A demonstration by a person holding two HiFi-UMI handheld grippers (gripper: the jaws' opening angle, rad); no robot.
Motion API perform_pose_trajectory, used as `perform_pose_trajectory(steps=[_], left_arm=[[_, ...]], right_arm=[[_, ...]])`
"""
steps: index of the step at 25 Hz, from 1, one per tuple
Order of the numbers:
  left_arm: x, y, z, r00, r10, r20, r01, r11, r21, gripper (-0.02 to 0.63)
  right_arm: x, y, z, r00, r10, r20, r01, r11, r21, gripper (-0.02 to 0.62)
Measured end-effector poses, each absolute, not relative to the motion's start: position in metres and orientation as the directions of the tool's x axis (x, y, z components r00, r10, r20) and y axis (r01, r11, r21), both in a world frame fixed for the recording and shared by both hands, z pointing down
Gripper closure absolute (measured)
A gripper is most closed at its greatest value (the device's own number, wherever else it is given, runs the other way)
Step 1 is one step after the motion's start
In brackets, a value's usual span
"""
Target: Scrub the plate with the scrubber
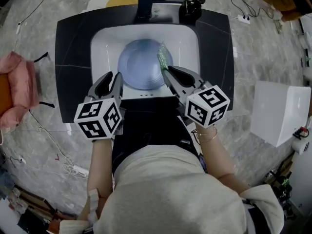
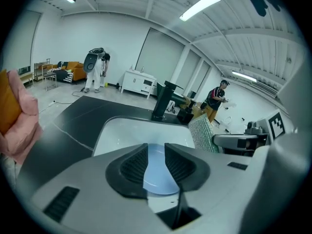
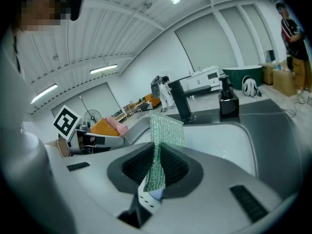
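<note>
A pale blue plate (image 1: 141, 65) lies in the white sink (image 1: 105, 39). My left gripper (image 1: 113, 78) hovers at the plate's near left edge. In the left gripper view, its jaws (image 2: 156, 152) stand apart with the plate (image 2: 158, 174) showing through the gap, and nothing is pressed between the pads. My right gripper (image 1: 168, 71) sits at the plate's right edge, shut on a green mesh scrubber (image 1: 162, 57). In the right gripper view the scrubber (image 3: 165, 128) stands upright out of the closed jaws (image 3: 157, 152). The left gripper view shows the scrubber (image 2: 201, 133) off to the right.
A dark faucet (image 1: 146, 1) and a black dispenser (image 1: 191, 8) stand at the sink's far rim on the black counter (image 1: 73, 57). A pink cloth on an orange seat (image 1: 17, 87) is at the left, a white box (image 1: 280, 111) at the right. Cables lie on the floor.
</note>
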State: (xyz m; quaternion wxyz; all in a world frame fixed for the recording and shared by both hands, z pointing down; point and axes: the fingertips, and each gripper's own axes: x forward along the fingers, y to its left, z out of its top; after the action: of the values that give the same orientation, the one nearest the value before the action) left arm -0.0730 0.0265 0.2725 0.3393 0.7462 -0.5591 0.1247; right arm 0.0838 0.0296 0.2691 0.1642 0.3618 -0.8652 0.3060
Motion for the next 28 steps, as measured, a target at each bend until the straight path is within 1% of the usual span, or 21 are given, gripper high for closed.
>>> perform_pose_trajectory(steps=[9,15,25,28], left_arm=[[-0.078,-0.012,0.308,0.385,-0.696,0.607,-0.909,-0.171,0.381,0.505],[-0.074,-0.024,0.340,0.427,-0.636,0.643,-0.893,-0.183,0.411,0.491],[-0.080,-0.045,0.387,0.388,-0.609,0.692,-0.913,-0.151,0.378,0.489],[-0.082,-0.050,0.400,0.387,-0.590,0.709,-0.912,-0.129,0.390,0.489]], right_arm=[[0.065,0.010,0.287,-0.658,-0.510,0.554,-0.741,0.567,-0.360,0.538],[0.062,0.006,0.322,-0.663,-0.458,0.593,-0.735,0.552,-0.395,0.538],[0.051,-0.003,0.361,-0.632,-0.389,0.670,-0.717,0.622,-0.315,0.538],[0.046,-0.006,0.368,-0.630,-0.372,0.681,-0.705,0.643,-0.300,0.538]])
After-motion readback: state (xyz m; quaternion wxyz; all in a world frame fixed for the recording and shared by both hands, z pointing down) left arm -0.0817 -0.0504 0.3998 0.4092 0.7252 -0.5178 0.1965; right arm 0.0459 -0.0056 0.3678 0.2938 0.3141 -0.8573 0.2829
